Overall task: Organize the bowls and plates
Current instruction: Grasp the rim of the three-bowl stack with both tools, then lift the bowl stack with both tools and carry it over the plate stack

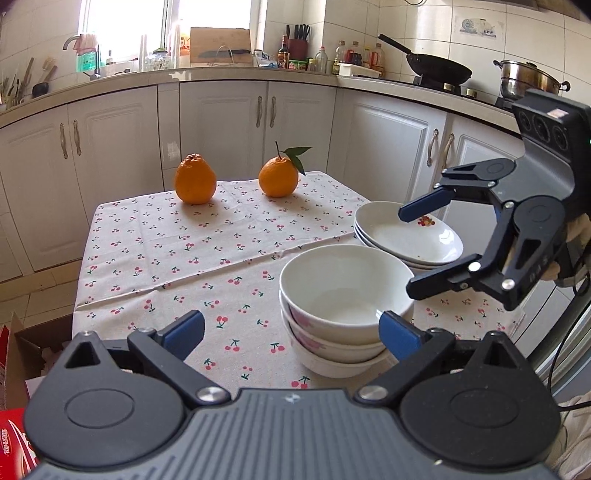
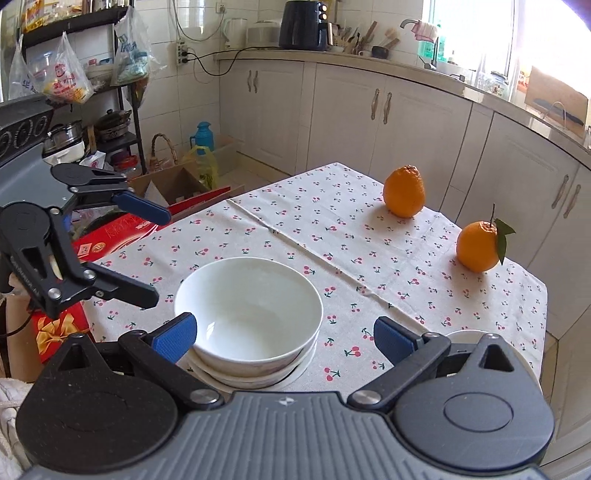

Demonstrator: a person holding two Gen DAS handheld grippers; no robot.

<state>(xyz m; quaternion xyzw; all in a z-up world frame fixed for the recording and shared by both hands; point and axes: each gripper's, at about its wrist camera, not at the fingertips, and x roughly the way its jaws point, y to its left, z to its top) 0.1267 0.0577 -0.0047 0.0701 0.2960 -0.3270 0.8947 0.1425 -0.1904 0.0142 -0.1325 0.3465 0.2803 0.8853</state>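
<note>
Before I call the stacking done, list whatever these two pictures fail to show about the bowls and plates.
- Stack of bowls: its near base is cut off by the left gripper in the left wrist view.
- Stack of plates: the right gripper covers its right side there; whether a finger touches it is unclear.
- The same plates in the right wrist view: only a rim shows behind the gripper body.

Daylight poured in from the kitchen window (image 1: 166,26), which was blown out to pure white in both views. The two oranges (image 1: 195,180) cast soft shadows toward the camera across the cherry-print cloth on the desk (image 1: 155,251). The stacked white ceramic bowls (image 1: 345,295) showed mild sheen. Focus was sharp throughout; fisheye distortion bowed the cabinets and darkened the corners.
</note>
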